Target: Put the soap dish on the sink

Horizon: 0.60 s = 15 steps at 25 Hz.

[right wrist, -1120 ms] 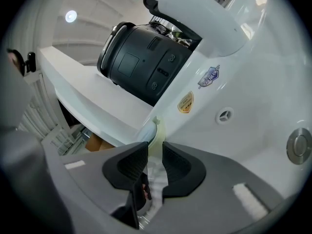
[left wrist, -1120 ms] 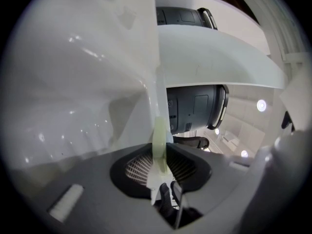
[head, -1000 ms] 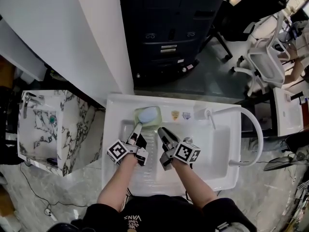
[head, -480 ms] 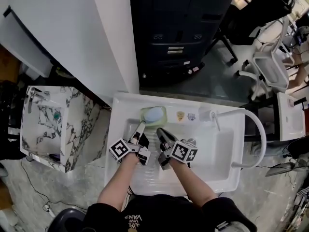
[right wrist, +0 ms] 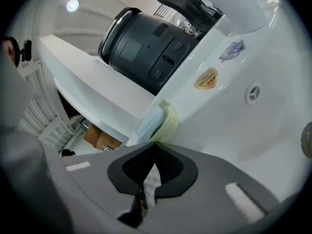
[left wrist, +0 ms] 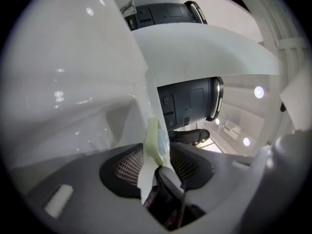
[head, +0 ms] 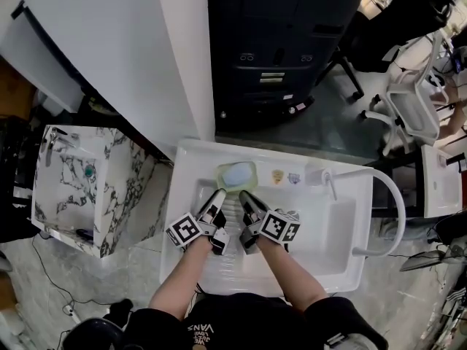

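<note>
The pale green soap dish [head: 237,175] with a blue soap bar in it rests on the back ledge of the white sink [head: 343,262]. Just below it, my left gripper [head: 218,196] has its jaws opening. In the left gripper view the dish [left wrist: 158,139] shows edge-on between the spread pads of the left gripper [left wrist: 157,156], and neither pad presses on it. My right gripper [head: 244,198] sits beside the left one over the basin. Its pads meet at the tip [right wrist: 155,147], and the dish [right wrist: 165,123] lies just beyond them, untouched.
A faucet [head: 325,178] and a curved white hose [head: 392,203] stand at the sink's right. Two stickers [head: 285,176] mark the back ledge. A marbled cabinet [head: 80,188] is on the left, a dark cabinet [head: 284,49] behind, and an office chair [head: 412,100] at far right.
The left gripper's jaws have spread apart and come off the soap dish, which stays on the ledge. The right gripper has edged slightly closer to the left one.
</note>
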Each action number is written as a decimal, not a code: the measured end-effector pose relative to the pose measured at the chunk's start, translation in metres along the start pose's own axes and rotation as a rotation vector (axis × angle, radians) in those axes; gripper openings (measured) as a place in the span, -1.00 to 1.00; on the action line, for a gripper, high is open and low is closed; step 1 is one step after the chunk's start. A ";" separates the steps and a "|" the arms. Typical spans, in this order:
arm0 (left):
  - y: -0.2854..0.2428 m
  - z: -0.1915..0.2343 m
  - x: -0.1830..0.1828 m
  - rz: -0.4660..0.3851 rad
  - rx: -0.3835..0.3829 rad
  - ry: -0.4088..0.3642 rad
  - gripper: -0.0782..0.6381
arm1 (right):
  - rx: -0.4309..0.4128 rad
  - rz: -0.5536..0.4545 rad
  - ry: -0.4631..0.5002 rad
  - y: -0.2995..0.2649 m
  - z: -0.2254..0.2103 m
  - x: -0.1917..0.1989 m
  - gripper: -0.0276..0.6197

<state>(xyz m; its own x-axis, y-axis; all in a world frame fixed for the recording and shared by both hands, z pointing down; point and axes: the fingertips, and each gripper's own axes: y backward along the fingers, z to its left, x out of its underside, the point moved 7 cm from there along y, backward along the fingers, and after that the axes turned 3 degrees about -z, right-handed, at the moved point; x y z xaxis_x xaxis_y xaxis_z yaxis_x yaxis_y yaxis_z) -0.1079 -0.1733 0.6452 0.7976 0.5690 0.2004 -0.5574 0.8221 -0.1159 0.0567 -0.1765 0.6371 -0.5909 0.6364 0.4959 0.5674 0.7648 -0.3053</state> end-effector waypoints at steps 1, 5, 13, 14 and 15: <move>0.001 0.000 0.001 0.003 -0.005 -0.001 -0.28 | 0.003 -0.001 -0.001 -0.001 -0.001 0.000 -0.91; 0.004 -0.001 0.001 0.005 0.007 -0.027 -0.28 | 0.010 0.004 -0.007 -0.004 -0.002 0.002 -0.91; 0.005 -0.002 0.001 0.010 -0.020 -0.109 -0.28 | -0.005 0.005 -0.029 -0.011 0.003 0.005 -0.91; 0.005 -0.002 0.001 0.010 -0.024 -0.122 -0.28 | -0.010 0.005 -0.033 -0.011 0.004 0.005 -0.91; 0.004 -0.002 0.000 0.008 -0.026 -0.131 -0.31 | -0.012 0.005 -0.034 -0.012 0.005 0.005 -0.91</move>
<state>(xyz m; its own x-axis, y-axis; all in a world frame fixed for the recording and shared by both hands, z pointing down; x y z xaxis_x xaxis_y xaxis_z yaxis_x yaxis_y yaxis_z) -0.1095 -0.1694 0.6429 0.7551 0.5697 0.3246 -0.5561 0.8187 -0.1433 0.0439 -0.1823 0.6389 -0.6072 0.6432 0.4665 0.5772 0.7606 -0.2974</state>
